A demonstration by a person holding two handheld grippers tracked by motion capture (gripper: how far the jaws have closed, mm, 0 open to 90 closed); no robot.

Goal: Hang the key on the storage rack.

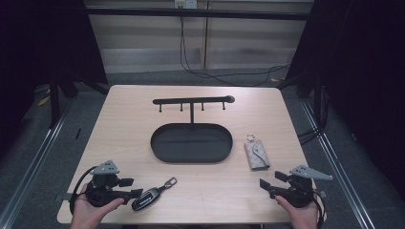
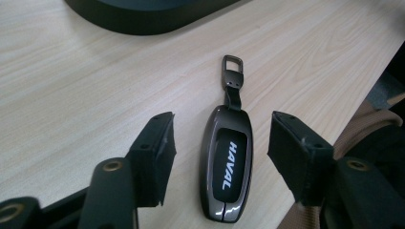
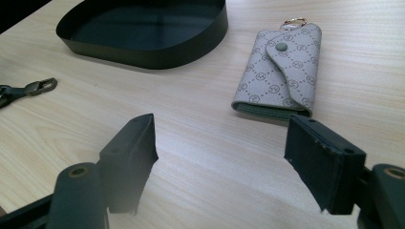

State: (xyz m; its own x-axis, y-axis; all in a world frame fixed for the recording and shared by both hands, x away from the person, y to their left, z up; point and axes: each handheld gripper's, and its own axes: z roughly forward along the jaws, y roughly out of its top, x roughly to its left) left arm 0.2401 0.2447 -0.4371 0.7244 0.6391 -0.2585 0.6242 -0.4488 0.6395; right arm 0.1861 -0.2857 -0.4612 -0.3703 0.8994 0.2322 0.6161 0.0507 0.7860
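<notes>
Jaws on both grippers stand apart, gripping nothing. Left gripper (image 2: 220, 143) straddles the car key (image 2: 228, 164): key lies flat on the table between the two pads, clear gap on each side, no contact. Right gripper (image 3: 222, 157) has only bare wood between its pads.

Table (image 1: 124, 124): light wood, rounded corners, carries everything. Largest item on it is the black oval tray (image 1: 165, 153), sitting at mid-table, long side parallel to the near edge. Behind it, toward the far edge, a black hook rack (image 1: 193, 100) rises on a thin post from the tray's back rim; crossbar runs left-right with four short pegs hanging down.

Left gripper (image 1: 119, 188) sits at the near left corner, held in the person's left hand (image 1: 90, 210), pointing right along the near edge. Right gripper (image 1: 270, 183) sits at the near right corner in the right hand (image 1: 298, 210), pointing left.

Key pouch (image 1: 257, 153): beige patterned fabric, flap snapped shut, metal ring at its far end. Lies flat just right of the tray, apart from it, ahead of the right gripper and well clear of the pads.

Car key (image 1: 148, 196): dark fob, white HAVAL lettering, short strap ending in a metal clasp (image 1: 171, 182) that points toward the tray. Lies near the near edge, left of centre.
</notes>
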